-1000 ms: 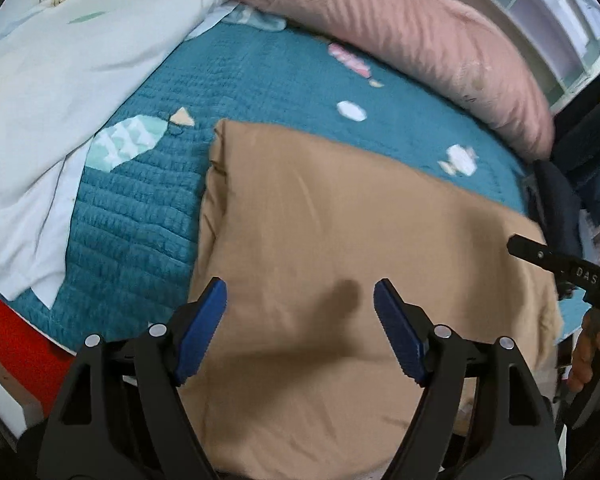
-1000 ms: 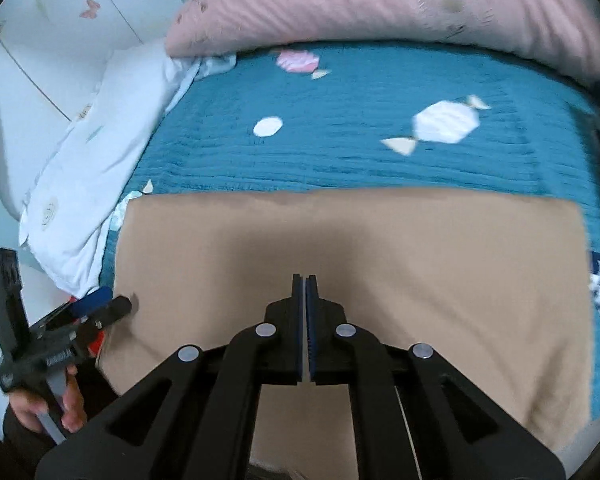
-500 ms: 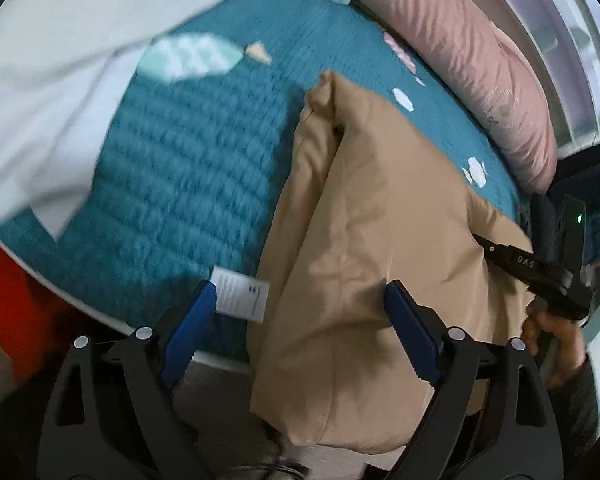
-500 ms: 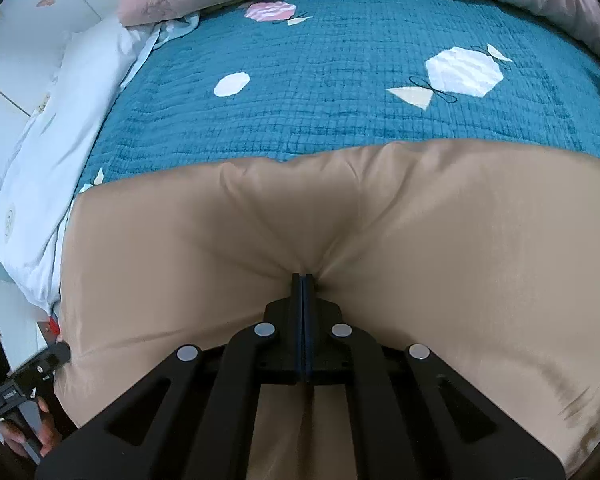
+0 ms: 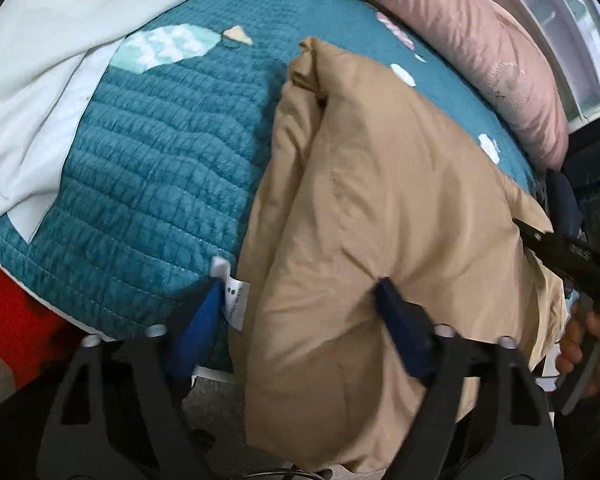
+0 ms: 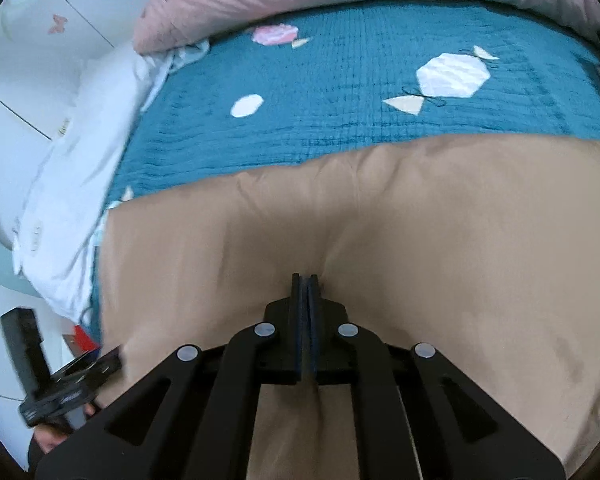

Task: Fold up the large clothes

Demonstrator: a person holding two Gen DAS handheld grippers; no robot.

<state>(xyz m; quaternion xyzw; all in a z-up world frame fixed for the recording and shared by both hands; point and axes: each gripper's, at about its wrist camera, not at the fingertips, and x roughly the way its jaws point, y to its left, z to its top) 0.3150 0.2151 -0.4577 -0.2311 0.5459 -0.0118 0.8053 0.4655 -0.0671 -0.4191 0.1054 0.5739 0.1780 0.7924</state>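
Two tongs: left tongs [image 5: 300, 312] closing around tan garment [image 5: 380, 200]; right tongs [image 6: 306, 280] pinch it; teal quilt [image 6: 340, 120].

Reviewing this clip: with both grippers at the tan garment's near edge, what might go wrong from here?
1. The left gripper is closing around a thick fold of the tan garment, beside the quilt's white label; it may catch the label or quilt.
2. The right gripper is shut on a small pinch of cloth, which may slip when lifted.

light: soft, even daylight, bright | shadows: faint | blur: motion smear on white bedding [image 6: 72, 184] left of hand-held gripper | edges: heavy fisheye bending, black vignette corners
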